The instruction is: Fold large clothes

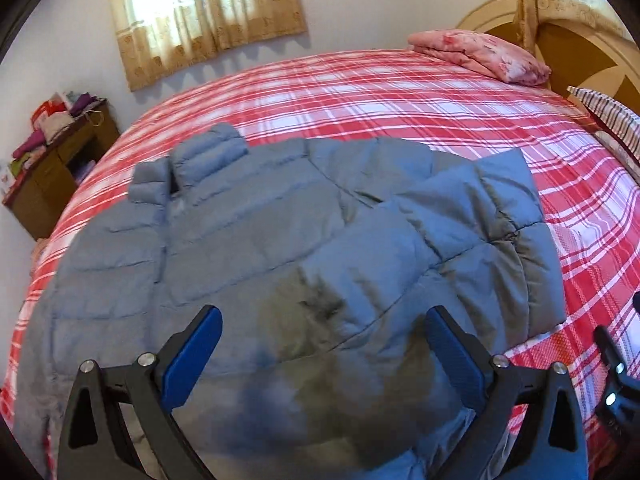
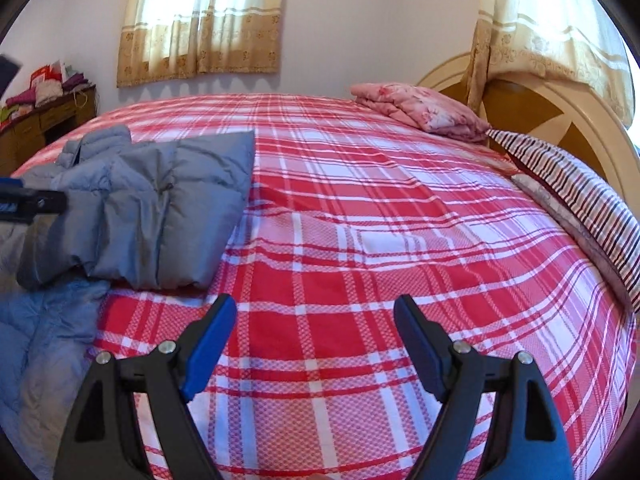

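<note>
A large grey-blue puffer jacket [image 1: 280, 232] lies spread on the red plaid bed [image 1: 380, 92], its collar at the far left and one sleeve folded across the body at the right. My left gripper [image 1: 324, 320] hovers over the jacket's near part, jaws wide apart and empty. In the right wrist view the jacket [image 2: 140, 208] lies at the left. My right gripper [image 2: 316, 312] is open and empty above bare plaid sheet [image 2: 400, 220], to the right of the jacket. The left gripper's tip [image 2: 36, 204] shows at the left edge there.
A folded pink quilt [image 2: 424, 112] and a striped pillow [image 2: 580, 200] lie by the wooden headboard [image 2: 540, 100] at the far right. A wooden desk with piled clothes [image 1: 52, 160] stands left of the bed. Curtains [image 2: 200, 20] hang on the far wall.
</note>
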`<state>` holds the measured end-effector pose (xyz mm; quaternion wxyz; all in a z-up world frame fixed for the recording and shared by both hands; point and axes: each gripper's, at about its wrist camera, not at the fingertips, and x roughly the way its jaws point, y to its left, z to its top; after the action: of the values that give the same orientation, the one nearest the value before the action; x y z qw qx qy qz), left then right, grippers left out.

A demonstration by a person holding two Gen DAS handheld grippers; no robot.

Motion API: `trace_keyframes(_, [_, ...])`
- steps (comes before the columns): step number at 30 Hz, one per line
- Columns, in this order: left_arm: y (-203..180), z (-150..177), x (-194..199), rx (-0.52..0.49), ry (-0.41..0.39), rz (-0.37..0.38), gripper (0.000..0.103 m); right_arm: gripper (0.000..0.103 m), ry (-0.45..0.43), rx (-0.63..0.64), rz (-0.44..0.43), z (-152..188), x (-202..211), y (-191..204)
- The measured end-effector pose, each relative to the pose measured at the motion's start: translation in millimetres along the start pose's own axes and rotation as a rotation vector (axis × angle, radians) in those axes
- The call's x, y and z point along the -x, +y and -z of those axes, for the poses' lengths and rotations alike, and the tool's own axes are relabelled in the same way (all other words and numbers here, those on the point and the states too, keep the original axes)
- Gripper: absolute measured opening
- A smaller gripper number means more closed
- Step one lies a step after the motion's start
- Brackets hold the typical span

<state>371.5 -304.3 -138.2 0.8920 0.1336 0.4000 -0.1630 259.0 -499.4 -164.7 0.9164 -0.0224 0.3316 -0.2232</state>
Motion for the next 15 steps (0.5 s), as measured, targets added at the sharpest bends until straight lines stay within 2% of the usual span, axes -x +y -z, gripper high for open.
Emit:
trace_keyframes(1, [-2.4, 0.1, -1.2, -0.016, -0.001, 0.021, 0.061, 0.084, 0.005, 0.003, 0.009, 1.8, -1.1, -0.2])
trace_keyframes(2, [-3.5, 0.7, -2.1, -0.029, 0.005, 0.035, 0.021, 0.084, 0.011, 0.007, 0.016, 2.3, -3.4, 1.1])
trace_keyframes(3, [-3.6, 1.1, -2.0, -0.039, 0.013, 0.047, 0.015, 0.084, 0.014, 0.010, 0.018, 3.6, -4.3, 1.4])
trace_keyframes(5, [-1.2, 2.1, 6.6, -0.064, -0.022, 0.016, 0.011, 0.084, 0.029, 0.023, 0.029, 4.6, -8.5, 3.7])
trace_keyframes(8, [10.0, 0.9, 27.1, -0.127, -0.121, -0.090, 0.009, 0.084, 0.053, 0.042, 0.042, 6.5, -13.5, 6.8])
trace_keyframes(14, [72.4, -0.9, 58.8, -0.114, -0.213, -0.201, 0.008, 0.085, 0.070, 0.080, 0.076, 9.4, -17.5, 13.8])
trace_keyframes(15, [84.1, 0.1, 63.3, -0.107, -0.220, -0.213, 0.008, 0.088, 0.078, 0.071, 0.075, 9.3, -18.3, 12.1])
